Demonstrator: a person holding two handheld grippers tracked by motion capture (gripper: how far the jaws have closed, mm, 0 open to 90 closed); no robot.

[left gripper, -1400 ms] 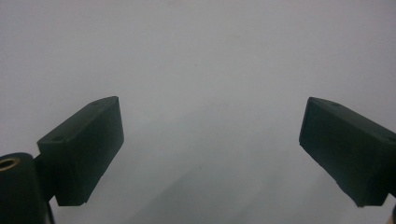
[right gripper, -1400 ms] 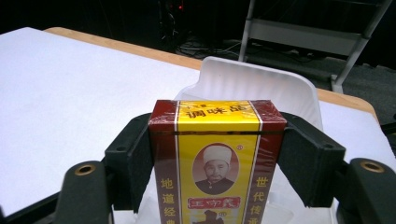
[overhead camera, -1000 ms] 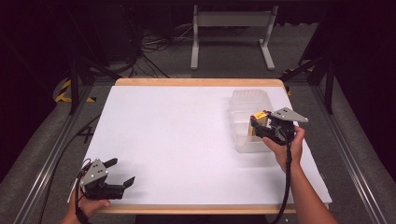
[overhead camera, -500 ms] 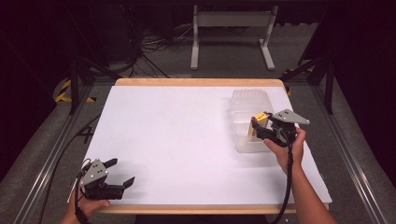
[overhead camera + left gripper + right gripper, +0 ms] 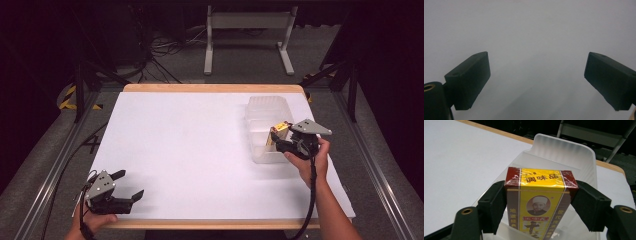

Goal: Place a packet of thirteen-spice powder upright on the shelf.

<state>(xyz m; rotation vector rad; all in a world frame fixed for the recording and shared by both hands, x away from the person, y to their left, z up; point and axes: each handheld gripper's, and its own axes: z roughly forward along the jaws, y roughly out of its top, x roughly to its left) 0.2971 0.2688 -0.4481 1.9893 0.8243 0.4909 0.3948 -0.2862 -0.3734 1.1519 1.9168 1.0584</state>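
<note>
The right gripper [image 5: 541,207] holds a yellow box [image 5: 540,202] tight in its jaws, over the clear bin [image 5: 260,107] by the table's right edge. It looks ready to drop in. The left gripper [image 5: 127,185] rests wide open at the near left corner.

Camera layout: one fixed overhead view, plus one camera riding on each gripper you hold.

The high view looks forward and down from above your side, taking in the whole white table [image 5: 190,150] with your forearms entering at the bottom edge and the dark floor beyond the far edge. The left gripper view sits very close to the tabletop [image 5: 531,32], facing plain white surface between its own two jaws. The right gripper view looks along its jaws across the table [image 5: 456,157] toward the far edge, close over the clear plastic bin [image 5: 564,152]; you see that same bin [image 5: 260,110] at the right of the high view.
</note>
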